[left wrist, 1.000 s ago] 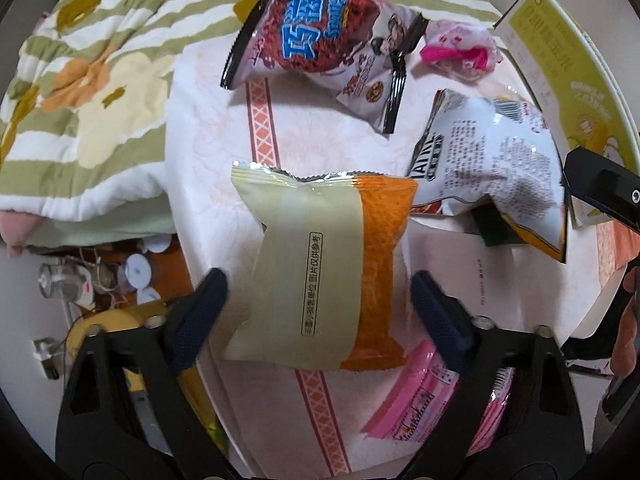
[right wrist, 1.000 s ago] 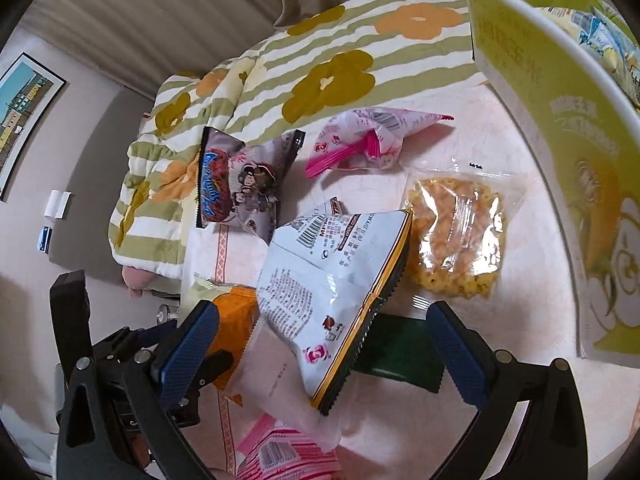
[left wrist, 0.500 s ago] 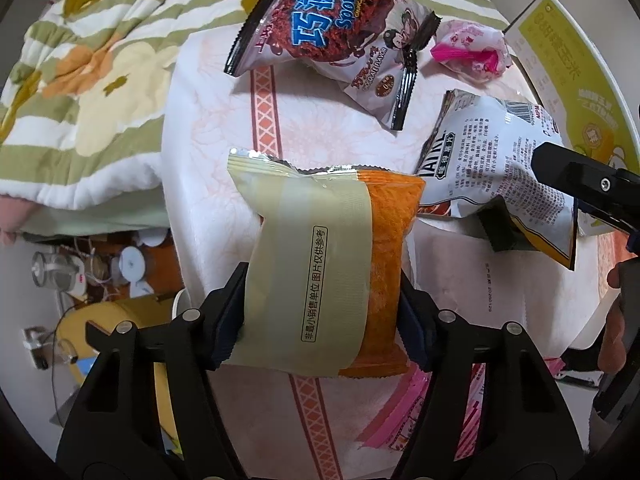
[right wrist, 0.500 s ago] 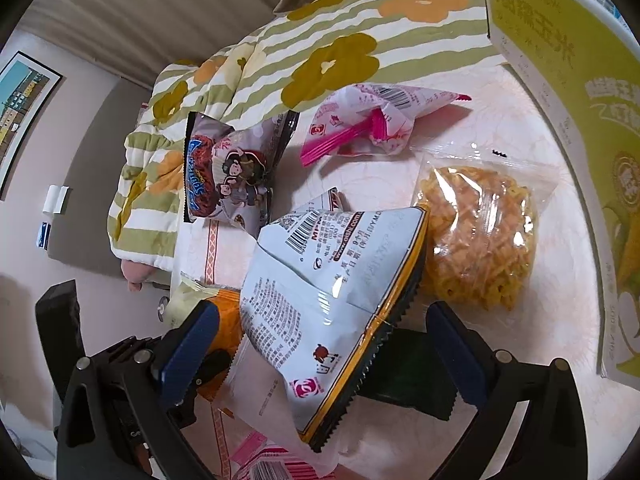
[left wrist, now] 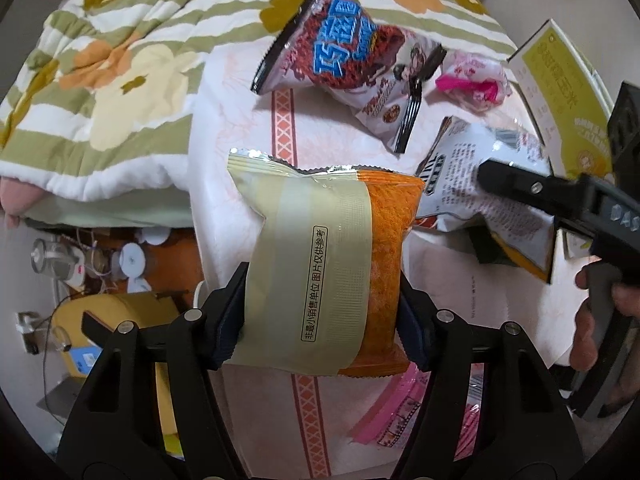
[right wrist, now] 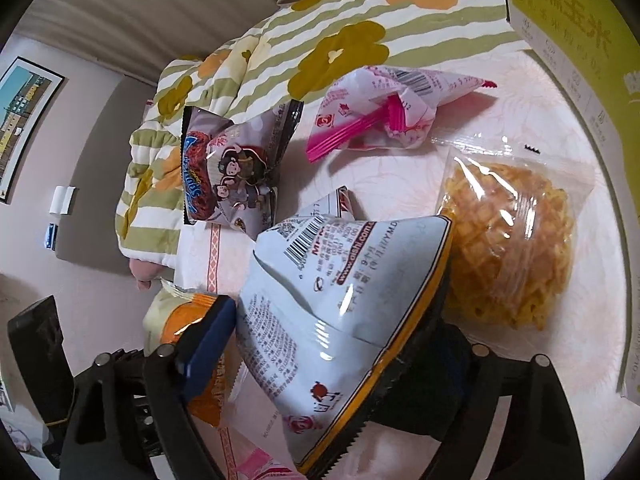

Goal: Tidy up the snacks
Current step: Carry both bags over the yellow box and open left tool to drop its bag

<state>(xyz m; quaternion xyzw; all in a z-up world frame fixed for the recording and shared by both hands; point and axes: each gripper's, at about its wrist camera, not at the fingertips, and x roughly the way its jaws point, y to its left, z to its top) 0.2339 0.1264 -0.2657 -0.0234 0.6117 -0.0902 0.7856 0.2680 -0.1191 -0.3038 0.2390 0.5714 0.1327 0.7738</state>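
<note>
My left gripper [left wrist: 320,316] is shut on a cream-and-orange snack packet [left wrist: 320,240], its pads pressing both long sides near the lower end. In the right wrist view a white snack bag with a yellow-and-black edge [right wrist: 340,280] stands between the closing jaws of my right gripper [right wrist: 332,340]. The left blue pad touches the bag's side and the right pad is half hidden behind its edge. From the left wrist view, that gripper's black finger [left wrist: 520,188] lies across the same white bag [left wrist: 472,168]. The orange packet's corner [right wrist: 188,312] peeks beside the blue pad.
On the pink-patterned tablecloth [left wrist: 240,120] lie a brown bag with blue letters [left wrist: 348,60], a pink-and-white bag [right wrist: 380,112], a clear bag of yellow crisps [right wrist: 508,248] and a pink packet [left wrist: 392,412]. A yellow-green box [right wrist: 568,40] stands at right. A floral quilt [left wrist: 100,60] borders the table.
My left gripper's jaws came together onto the cream-and-orange packet. My right gripper dropped closer to the white bag and its jaws narrowed around it.
</note>
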